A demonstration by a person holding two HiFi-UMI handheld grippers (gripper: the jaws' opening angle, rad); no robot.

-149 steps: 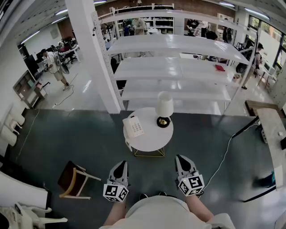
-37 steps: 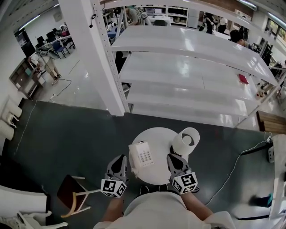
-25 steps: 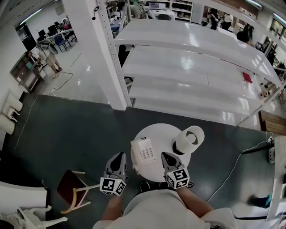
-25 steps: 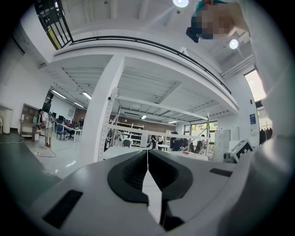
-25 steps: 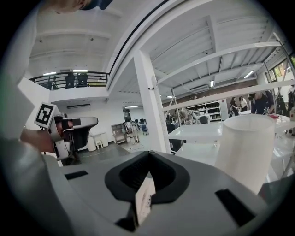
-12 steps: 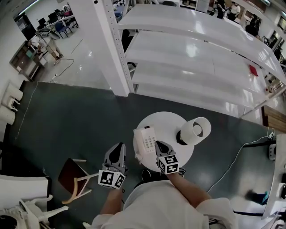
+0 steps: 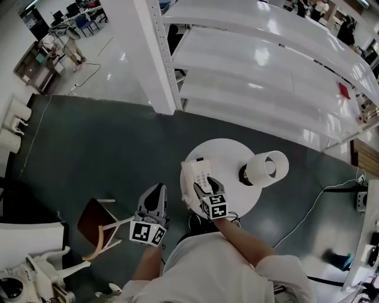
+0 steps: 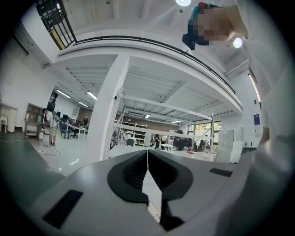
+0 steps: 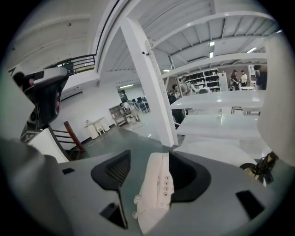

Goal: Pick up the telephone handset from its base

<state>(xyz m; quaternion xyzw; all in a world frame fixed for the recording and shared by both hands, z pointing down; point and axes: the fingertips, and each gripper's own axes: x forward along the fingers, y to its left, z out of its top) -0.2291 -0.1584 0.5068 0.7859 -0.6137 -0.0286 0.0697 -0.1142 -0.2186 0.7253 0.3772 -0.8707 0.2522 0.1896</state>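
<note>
On the table [image 7: 234, 155], the handset [image 9: 148, 197] rests on its base [image 9: 167, 183], untouched, between the right gripper's [image 7: 201, 188] jaws, which have just been opening wide. They should centre on its middle before closing. Off to the side, the left gripper's [image 8: 147, 171] jaws are together.

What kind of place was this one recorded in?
Probably a large open lab or workshop hall, not a home: tall white metal shelving racks stand mostly bare, office desks sit in the far corner, and a small round table with a telephone and lamp looks staged.
</note>
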